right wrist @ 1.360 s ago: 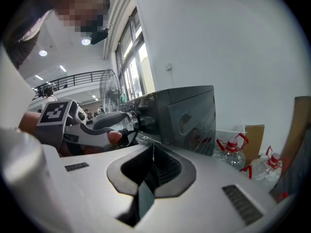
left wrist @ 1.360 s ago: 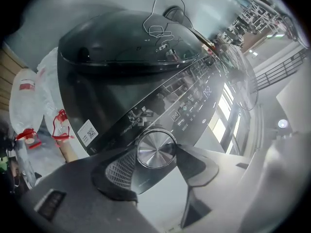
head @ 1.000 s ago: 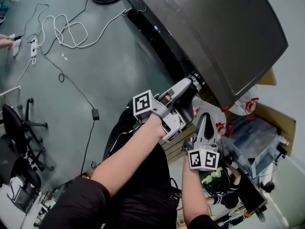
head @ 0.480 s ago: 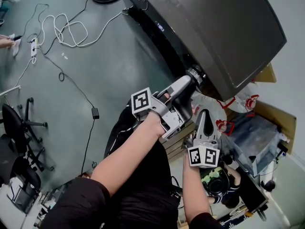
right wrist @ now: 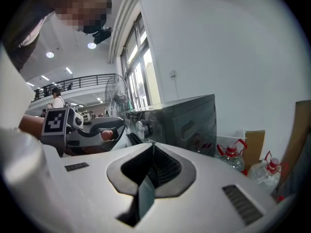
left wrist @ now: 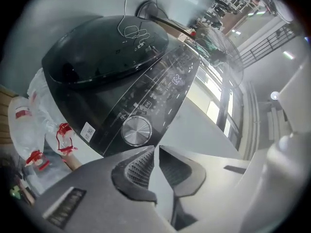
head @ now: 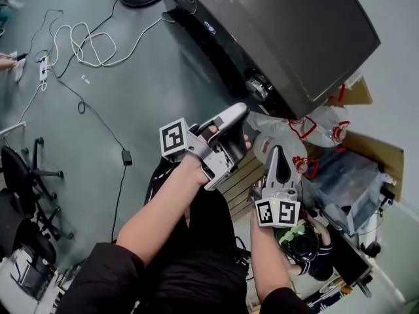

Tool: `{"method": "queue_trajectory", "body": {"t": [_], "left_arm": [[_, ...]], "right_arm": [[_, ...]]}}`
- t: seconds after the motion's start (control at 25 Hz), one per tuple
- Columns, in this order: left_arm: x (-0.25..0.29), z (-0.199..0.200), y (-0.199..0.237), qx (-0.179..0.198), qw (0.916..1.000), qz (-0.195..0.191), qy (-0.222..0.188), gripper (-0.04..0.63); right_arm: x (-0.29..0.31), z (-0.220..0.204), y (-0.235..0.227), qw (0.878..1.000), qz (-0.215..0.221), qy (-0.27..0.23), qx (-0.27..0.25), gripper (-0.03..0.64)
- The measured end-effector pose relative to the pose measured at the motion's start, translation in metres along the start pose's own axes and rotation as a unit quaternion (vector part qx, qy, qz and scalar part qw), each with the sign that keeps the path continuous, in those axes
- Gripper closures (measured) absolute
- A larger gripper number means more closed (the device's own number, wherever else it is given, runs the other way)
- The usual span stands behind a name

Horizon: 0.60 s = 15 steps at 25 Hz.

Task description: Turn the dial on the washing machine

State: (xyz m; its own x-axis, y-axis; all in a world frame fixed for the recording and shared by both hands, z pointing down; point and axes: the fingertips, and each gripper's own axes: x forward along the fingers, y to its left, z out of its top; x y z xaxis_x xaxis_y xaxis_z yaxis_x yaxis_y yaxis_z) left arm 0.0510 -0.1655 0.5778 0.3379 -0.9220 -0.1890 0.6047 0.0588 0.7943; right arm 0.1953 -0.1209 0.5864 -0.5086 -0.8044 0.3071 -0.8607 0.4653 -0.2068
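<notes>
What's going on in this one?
A person with a gripper in each hand stands at a dark washing machine. The left gripper has come away from the silver dial on the control panel and now sits just short of it. Its jaws have just been closing and are nearly together with nothing between them. The right gripper is shut and empty, held back nearer the person's body.

Bright, even indoor light is filling the head view, laying only soft shadows on the grey floor (head: pixel 150 77). Both gripper views are curving strongly and darkening to black at their round edges. Daylight is glaring white through tall windows (left wrist: pixel 212 108), pale reflections are streaking the washing machine (left wrist: pixel 107 52) lid, and the nearest foreground is looking soft and unfocused.
</notes>
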Motion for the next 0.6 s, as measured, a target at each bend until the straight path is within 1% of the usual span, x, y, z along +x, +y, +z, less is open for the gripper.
{"method": "queue_trajectory", "body": {"t": [0.04,0.12,0.24,0.32,0.36,0.44,0.52,0.6], "left_arm": [[-0.002,0.000,-0.004,0.008,1.0000,-0.003,-0.001,0.560],[-0.003,-0.003,-0.014,0.018,0.9997,-0.013,0.002,0.575],[-0.003,-0.019,-0.034,0.033,0.9990,-0.026,0.018,0.580],[-0.001,-0.035,-0.051,0.051,0.9975,-0.033,0.036,0.580],[0.000,-0.043,-0.061,0.067,0.9961,-0.035,0.046,0.580],[0.000,-0.060,-0.079,0.115,0.9907,-0.032,0.065,0.581],[0.000,-0.076,-0.100,0.166,0.9822,-0.035,0.080,0.581],[0.001,-0.094,-0.125,0.206,0.9730,-0.051,0.090,0.581]], "right_arm": [[-0.002,0.003,0.001,1.000,0.002,-0.004,0.000,0.594],[-0.006,0.010,0.002,1.000,0.004,-0.012,0.002,0.594],[-0.016,0.025,0.006,1.000,0.007,-0.022,0.007,0.594],[-0.025,0.039,0.009,1.000,0.012,-0.028,0.007,0.594],[-0.029,0.046,0.011,0.999,0.014,-0.030,0.005,0.594],[-0.039,0.060,0.014,0.999,0.022,-0.034,0.001,0.594],[-0.049,0.075,0.017,0.999,0.035,-0.037,0.005,0.594],[-0.061,0.092,0.019,0.998,0.049,-0.039,0.006,0.594]]}}
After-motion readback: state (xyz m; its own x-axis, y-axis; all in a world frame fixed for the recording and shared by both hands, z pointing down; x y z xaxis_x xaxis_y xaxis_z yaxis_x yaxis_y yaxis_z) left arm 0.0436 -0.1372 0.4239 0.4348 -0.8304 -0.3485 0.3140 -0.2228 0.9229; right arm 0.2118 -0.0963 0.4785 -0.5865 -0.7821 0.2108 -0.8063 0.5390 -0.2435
